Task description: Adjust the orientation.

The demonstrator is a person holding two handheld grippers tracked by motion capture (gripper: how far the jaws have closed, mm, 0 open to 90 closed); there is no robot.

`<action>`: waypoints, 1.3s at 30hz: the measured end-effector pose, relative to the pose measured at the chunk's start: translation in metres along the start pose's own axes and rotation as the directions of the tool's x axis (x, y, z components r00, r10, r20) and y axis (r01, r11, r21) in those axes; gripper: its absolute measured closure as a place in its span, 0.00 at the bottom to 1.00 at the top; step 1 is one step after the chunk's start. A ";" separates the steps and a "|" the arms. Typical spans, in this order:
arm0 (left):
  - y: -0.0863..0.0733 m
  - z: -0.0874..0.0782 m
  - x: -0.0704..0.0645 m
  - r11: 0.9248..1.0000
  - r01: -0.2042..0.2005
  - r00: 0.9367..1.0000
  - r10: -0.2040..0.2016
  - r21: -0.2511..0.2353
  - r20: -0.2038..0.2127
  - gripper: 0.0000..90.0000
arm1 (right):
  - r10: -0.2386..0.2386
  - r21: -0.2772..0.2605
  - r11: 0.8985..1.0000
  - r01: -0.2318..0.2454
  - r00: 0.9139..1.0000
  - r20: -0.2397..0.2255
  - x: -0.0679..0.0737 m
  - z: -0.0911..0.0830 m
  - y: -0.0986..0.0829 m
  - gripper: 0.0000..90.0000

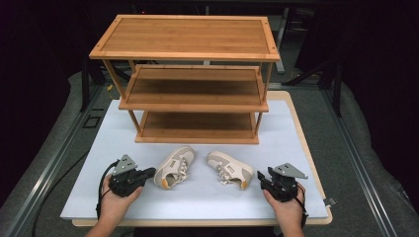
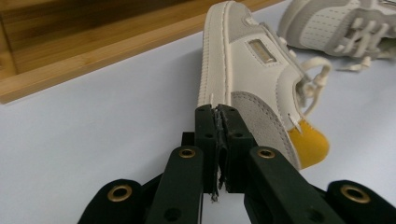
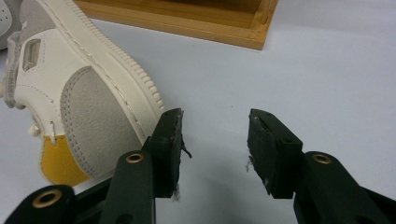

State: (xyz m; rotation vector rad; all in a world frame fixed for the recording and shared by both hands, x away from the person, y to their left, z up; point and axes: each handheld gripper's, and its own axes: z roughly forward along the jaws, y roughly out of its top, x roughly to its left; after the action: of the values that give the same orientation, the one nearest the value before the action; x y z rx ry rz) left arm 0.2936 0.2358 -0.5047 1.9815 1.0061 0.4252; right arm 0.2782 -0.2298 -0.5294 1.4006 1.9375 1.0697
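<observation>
Plainly, no readable brand or writing shows on either shoe, though each has a small blank-looking side tag. The left shoe [image 1: 174,167] lies on the white worktop [image 1: 207,197] just beyond the left gripper [image 2: 221,112], whose jaws are pressed together, empty. The right shoe [image 1: 230,169] lies beside the right gripper [image 3: 215,128], whose jaws stand wide, heel near one jaw.

The rack [image 1: 190,79] is standing at the back of the mat [image 1: 207,197]; two shoes are lying just in front of it, the left shoe [image 1: 174,166] and the right shoe [image 1: 230,169] side by side, heels toward the near edge, with the left gripper [image 1: 148,173] and right gripper [image 1: 261,178] flanking them
</observation>
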 end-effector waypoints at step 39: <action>0.026 0.048 0.027 0.990 0.122 0.992 -0.124 0.071 0.028 0.68 | 0.031 -0.033 0.999 -0.031 0.999 -0.020 -0.001 -0.003 0.001 0.62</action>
State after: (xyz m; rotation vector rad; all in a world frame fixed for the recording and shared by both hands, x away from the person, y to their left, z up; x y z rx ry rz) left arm 0.3521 0.2231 -0.5135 1.9682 1.1296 0.2933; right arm 0.2767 -0.2311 -0.5270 1.4116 1.9087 1.1285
